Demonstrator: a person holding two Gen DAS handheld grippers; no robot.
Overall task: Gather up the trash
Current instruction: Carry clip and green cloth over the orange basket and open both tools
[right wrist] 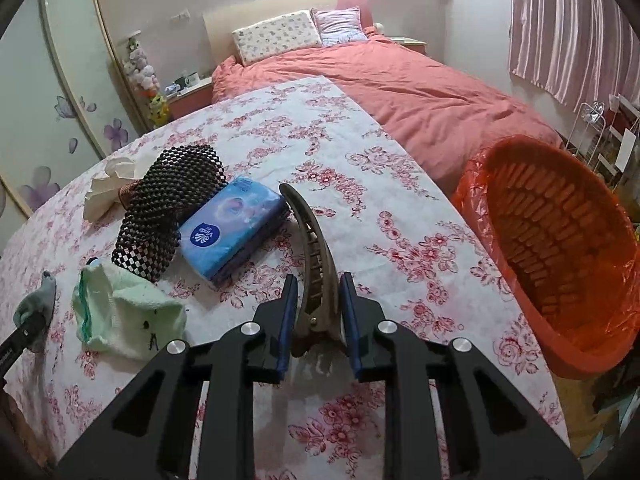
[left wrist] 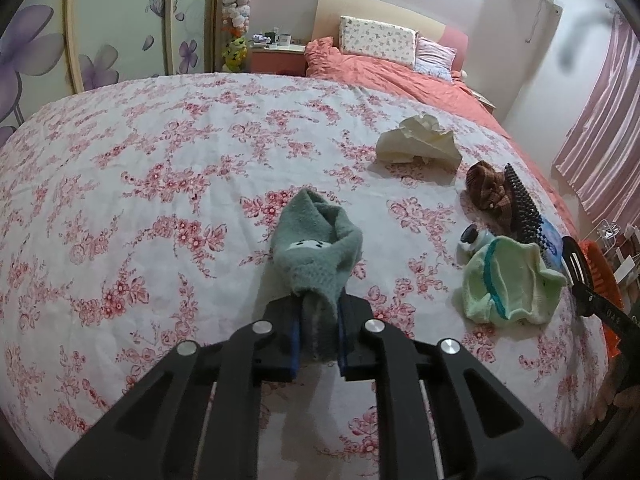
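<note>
My left gripper (left wrist: 318, 304) is shut on the cuff end of a grey-green fuzzy sock (left wrist: 316, 248), whose far end rests on the floral bedspread (left wrist: 160, 200). My right gripper (right wrist: 318, 280) is shut on the hinge end of a brown claw hair clip (right wrist: 310, 232), which sticks out forward over the bedspread. A crumpled cream tissue (left wrist: 416, 140) lies further up the bed, to the right of the sock. An orange basket (right wrist: 560, 248) lined with a red bag stands off the bed's right edge, beside the right gripper.
Between the two grippers lie a pale green cloth (right wrist: 120, 312), a blue tissue pack (right wrist: 228, 224), a black beaded bag (right wrist: 168, 204), a brown knit piece (left wrist: 490, 188) and a small bottle (left wrist: 472, 238). A salmon duvet (right wrist: 420, 92) and pillows lie beyond.
</note>
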